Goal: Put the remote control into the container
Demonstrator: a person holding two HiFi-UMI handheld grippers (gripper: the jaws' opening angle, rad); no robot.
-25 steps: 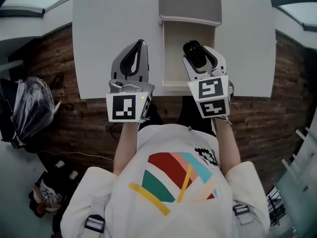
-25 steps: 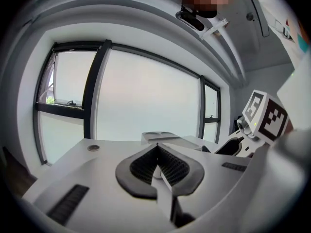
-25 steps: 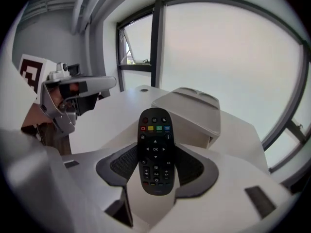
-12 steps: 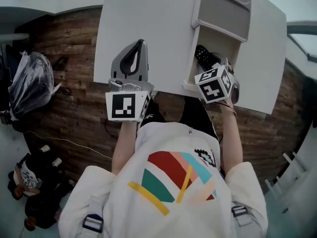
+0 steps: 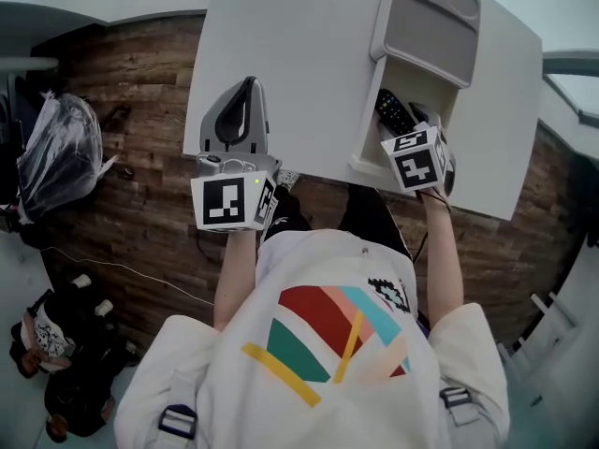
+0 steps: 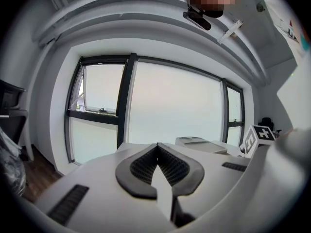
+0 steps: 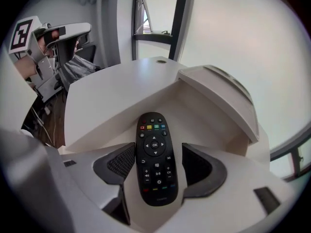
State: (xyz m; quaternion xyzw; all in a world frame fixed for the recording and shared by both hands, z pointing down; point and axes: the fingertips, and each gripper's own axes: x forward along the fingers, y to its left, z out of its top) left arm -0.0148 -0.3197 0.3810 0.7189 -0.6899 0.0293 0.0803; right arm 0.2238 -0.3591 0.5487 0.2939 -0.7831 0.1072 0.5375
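Item: remote control (image 7: 153,144), lying face-up in the open compartment of the container (image 5: 432,40) on the white bench (image 5: 299,64).
Right claw (image 7: 156,166): lowered into the compartment, jaws just opened, remote loose between them; released.
Left claw (image 6: 158,166): clenched, empty, held aside.
Status: placement apparently done; withdrawal remains.

The remote control (image 7: 155,164) has "OK" on its round centre key; the print on its lower keys is too small to read. The left marker cube (image 5: 231,202) and the right marker cube (image 5: 416,162) bear black-and-white square code patterns without letters. A small dark print on the shirt (image 5: 393,294) is illegible.
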